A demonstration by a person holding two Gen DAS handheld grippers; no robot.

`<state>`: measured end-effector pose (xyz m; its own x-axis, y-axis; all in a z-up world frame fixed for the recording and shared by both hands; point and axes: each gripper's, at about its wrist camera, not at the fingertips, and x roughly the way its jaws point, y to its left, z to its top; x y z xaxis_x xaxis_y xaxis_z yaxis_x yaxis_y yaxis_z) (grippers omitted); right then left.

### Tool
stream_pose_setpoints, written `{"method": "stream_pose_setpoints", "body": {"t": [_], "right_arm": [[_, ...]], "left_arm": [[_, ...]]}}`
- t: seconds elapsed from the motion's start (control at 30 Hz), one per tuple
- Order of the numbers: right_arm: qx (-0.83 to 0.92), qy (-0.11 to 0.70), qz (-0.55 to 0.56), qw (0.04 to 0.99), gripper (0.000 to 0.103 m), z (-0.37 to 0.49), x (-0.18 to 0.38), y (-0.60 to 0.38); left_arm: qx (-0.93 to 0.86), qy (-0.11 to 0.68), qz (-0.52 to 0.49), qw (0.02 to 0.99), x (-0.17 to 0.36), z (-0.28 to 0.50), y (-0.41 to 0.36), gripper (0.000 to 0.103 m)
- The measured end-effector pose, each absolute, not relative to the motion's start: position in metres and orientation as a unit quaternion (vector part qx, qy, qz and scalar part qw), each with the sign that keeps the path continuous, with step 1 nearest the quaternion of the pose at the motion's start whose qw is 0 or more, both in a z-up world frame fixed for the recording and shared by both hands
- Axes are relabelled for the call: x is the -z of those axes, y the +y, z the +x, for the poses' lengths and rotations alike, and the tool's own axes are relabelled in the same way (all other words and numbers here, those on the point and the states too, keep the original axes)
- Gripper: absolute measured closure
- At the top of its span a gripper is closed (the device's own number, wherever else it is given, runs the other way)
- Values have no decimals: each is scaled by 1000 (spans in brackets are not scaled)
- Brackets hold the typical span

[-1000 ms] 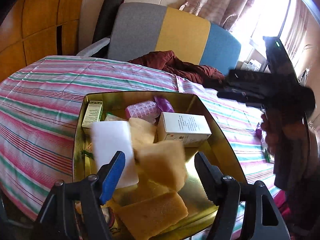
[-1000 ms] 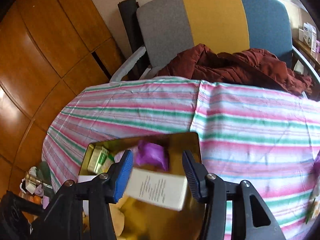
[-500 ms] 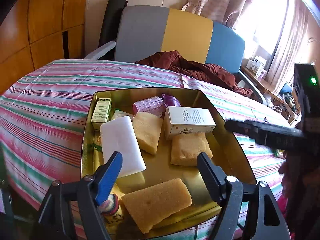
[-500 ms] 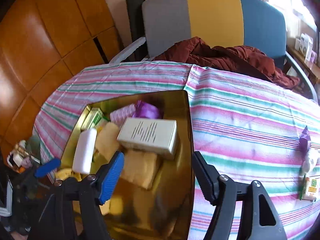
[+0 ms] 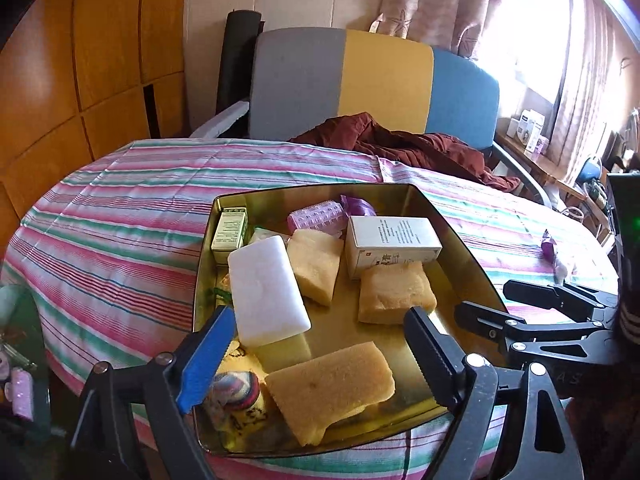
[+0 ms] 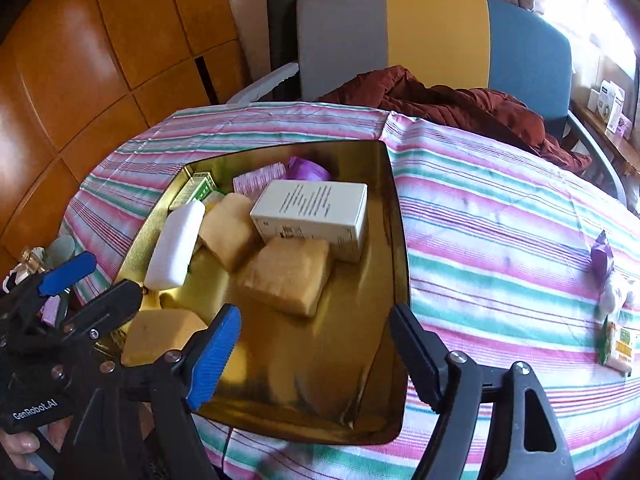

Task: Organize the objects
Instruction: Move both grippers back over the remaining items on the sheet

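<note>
I hold both claws, left (image 5: 316,344) and right (image 6: 314,344), wide and empty over the tray (image 6: 396,240), since the box (image 6: 312,210) and sponges lie inside, while wrappers (image 6: 602,258) wait on the table (image 6: 500,220).

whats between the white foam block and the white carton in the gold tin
A tan sponge lies between the white foam block and the white carton; both views show it.

Both wrist views look down closely on the gold tray (image 5: 460,248), from opposite near corners.

Bright blown-out window (image 5: 532,32) daylight upper right, golden tray (image 5: 452,248) glare, fisheye-bent dark corners.
</note>
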<state>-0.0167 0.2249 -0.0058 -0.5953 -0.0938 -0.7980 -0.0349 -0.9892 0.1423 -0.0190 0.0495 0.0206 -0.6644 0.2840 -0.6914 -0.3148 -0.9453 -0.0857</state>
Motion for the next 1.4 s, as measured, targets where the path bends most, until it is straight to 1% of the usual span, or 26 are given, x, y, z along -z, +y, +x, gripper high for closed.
{"method": "stream_pose_setpoints", "body": {"t": [0.37,0.57,0.73,0.97,1.07,1.2,1.27,1.4], "right_arm": [[891,-78,447,-6,24,-9,4,237],[893,-66,444,-19,22,-6,1,251],[891,-70,445,-49,22,0,-3,284],[880,-85,450,-123,22,16,-8,356],[874,-102,445,-166,22,30,-13,395],[862,-151,425,-231,22,53,-17,452],[854,-181,407,-270,22,68,-18,482],[828,-267,361,-337,22,101,-15,540]], "left_arm": [[-910,36,-378,166,-17,-11,55,15],[-910,40,-376,168,-19,-10,58,15],[-908,46,-378,173,-18,-11,63,14],[-904,60,-380,189,-17,-11,76,14],[-901,65,-378,201,-19,-12,85,14],[-897,79,-376,217,-20,-14,100,14],[-895,85,-376,223,-20,-15,107,14],[-891,97,-373,241,-24,-18,126,14]]}}
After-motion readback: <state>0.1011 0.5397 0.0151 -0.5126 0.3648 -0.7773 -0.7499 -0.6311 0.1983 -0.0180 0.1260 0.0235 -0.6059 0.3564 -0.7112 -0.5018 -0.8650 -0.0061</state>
